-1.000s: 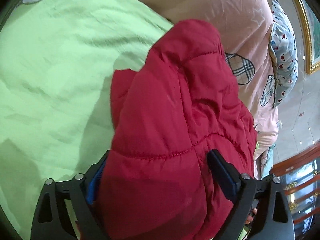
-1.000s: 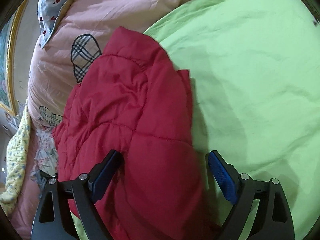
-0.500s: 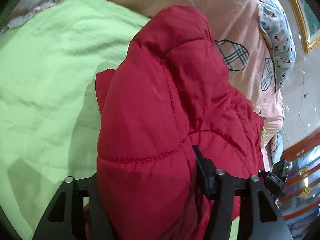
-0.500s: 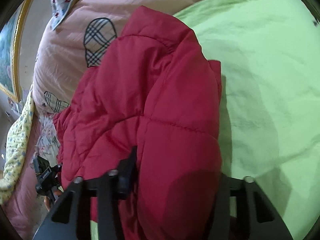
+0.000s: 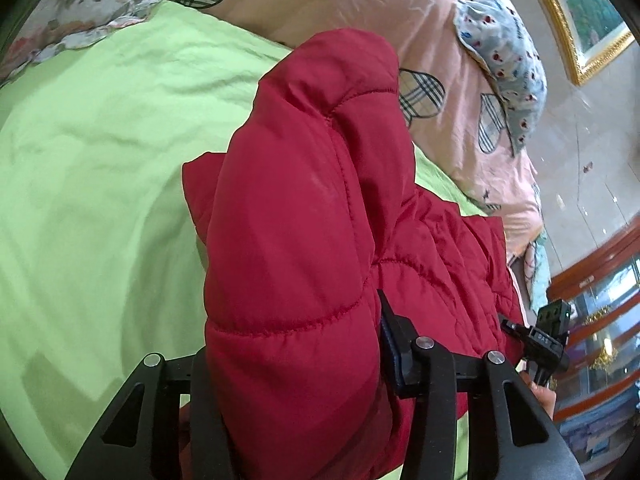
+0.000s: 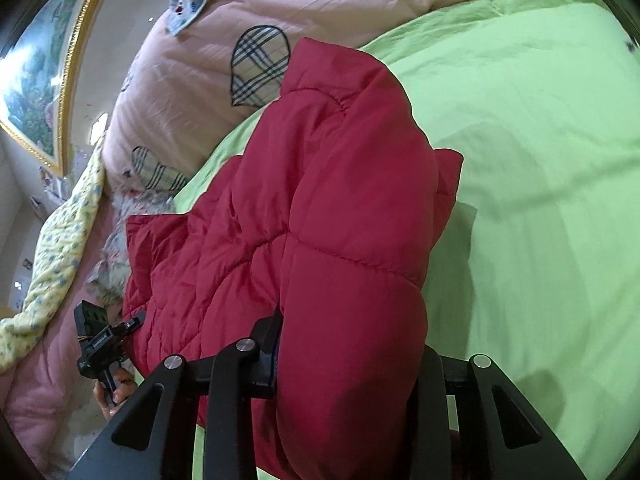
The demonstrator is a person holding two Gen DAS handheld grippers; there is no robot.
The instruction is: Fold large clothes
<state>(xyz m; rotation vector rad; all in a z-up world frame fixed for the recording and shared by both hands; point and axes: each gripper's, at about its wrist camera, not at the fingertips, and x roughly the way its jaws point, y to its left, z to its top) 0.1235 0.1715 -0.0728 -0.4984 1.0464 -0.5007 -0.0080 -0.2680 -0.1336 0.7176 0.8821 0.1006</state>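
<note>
A red quilted puffer jacket (image 5: 304, 200) lies bunched on a light green bed sheet (image 5: 100, 160), its near end raised off the sheet. My left gripper (image 5: 292, 340) is closing on one thick padded fold of it, with the pads pressing into the fabric. The same jacket (image 6: 340, 184) fills the right wrist view, where my right gripper (image 6: 352, 344) is closing on the other padded fold and squeezes it too. Padding hides the left gripper's left finger and the right gripper's right finger.
A pink quilt with plaid heart patches (image 5: 320, 0) is heaped behind the jacket, with a blue patterned pillow (image 5: 504, 52) on it. A gilt-framed picture (image 6: 36, 72) hangs on the wall. A wooden cabinet (image 5: 600, 300) stands beside the bed. A yellow floral cloth (image 6: 52, 240) lies at the bed's edge.
Both grippers went from wide open around the jacket's folds to clamped on them. Both then rose and drew back, lifting the jacket's near end off the sheet.
</note>
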